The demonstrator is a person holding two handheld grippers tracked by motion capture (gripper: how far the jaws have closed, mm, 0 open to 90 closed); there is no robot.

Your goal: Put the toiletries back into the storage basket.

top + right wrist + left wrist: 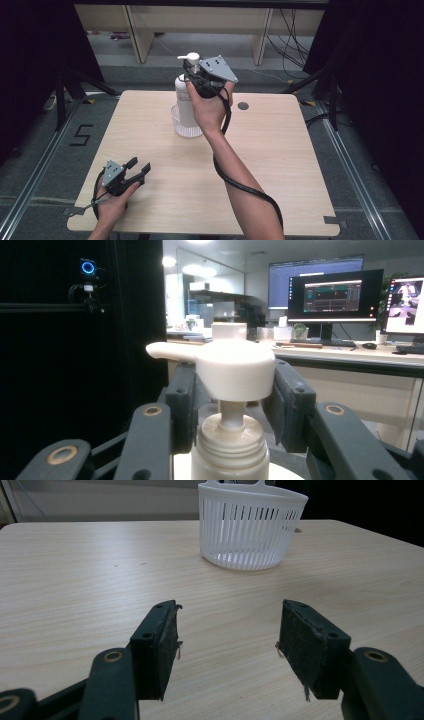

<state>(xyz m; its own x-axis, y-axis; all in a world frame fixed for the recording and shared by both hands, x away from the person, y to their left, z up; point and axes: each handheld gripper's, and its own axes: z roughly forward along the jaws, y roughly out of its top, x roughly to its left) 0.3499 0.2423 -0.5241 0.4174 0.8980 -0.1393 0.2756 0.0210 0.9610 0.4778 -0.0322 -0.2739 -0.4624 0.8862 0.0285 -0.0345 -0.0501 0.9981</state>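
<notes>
A white pump bottle (184,97) is held upright at the far middle of the table, and my right gripper (192,75) is shut on its top. In the right gripper view the black jaws flank the pump head (232,367), with the screw collar (231,442) just below. The bottle's lower end overlaps a white slatted basket (186,129); I cannot tell whether it rests inside. My left gripper (139,167) lies low at the table's front left, open with nothing between its jaws. In the left gripper view my left gripper (227,645) points at the basket (247,535) farther off.
The wooden table (280,165) has a dark round hole (243,106) right of the bottle. The right gripper's black cable (250,190) trails along the forearm to the front edge. Dark curtains and stands line both sides.
</notes>
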